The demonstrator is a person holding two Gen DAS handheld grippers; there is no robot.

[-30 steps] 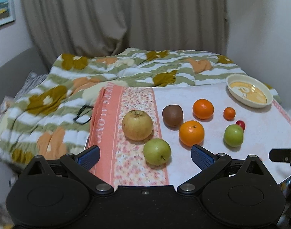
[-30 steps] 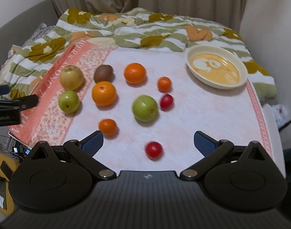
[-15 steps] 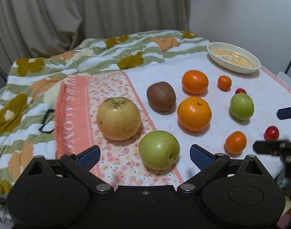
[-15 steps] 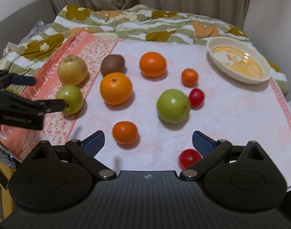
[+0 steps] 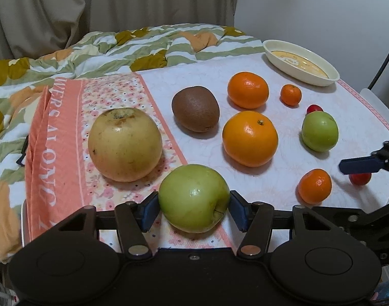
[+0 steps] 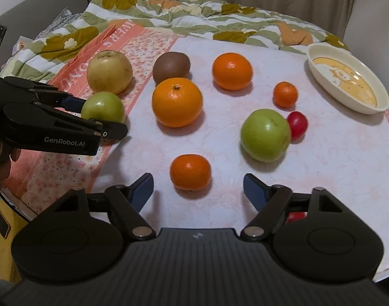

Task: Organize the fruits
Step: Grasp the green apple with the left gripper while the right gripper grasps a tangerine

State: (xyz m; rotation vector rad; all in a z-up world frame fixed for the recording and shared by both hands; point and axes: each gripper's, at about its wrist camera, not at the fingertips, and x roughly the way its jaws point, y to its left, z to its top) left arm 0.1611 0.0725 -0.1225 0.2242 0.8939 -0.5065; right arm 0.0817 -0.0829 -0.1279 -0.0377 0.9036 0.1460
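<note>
A green apple (image 5: 194,196) lies at the table's near edge on the pink floral border. My left gripper (image 5: 193,204) is closing, and both blue pads press on the apple's sides; the right wrist view shows the same grip (image 6: 100,116). My right gripper (image 6: 197,181) is also closing but its pads touch nothing. A small mandarin (image 6: 190,174) sits on the white mat just ahead, between its fingers. A red cherry tomato (image 5: 360,178) lies beside that gripper's right finger, partly hidden.
Further back on the mat lie a yellow apple (image 5: 124,144), a kiwi (image 5: 195,108), two oranges (image 5: 250,137), another green apple (image 5: 320,131) and a small mandarin (image 5: 291,94). A cream oval dish (image 5: 294,72) stands far right. A flowered quilt (image 5: 143,48) lies behind.
Both grippers came down and forward toward the fruit. The left one closed its pads onto the near green apple. The right one narrowed, now with the small mandarin in front instead of the cherry tomato.
</note>
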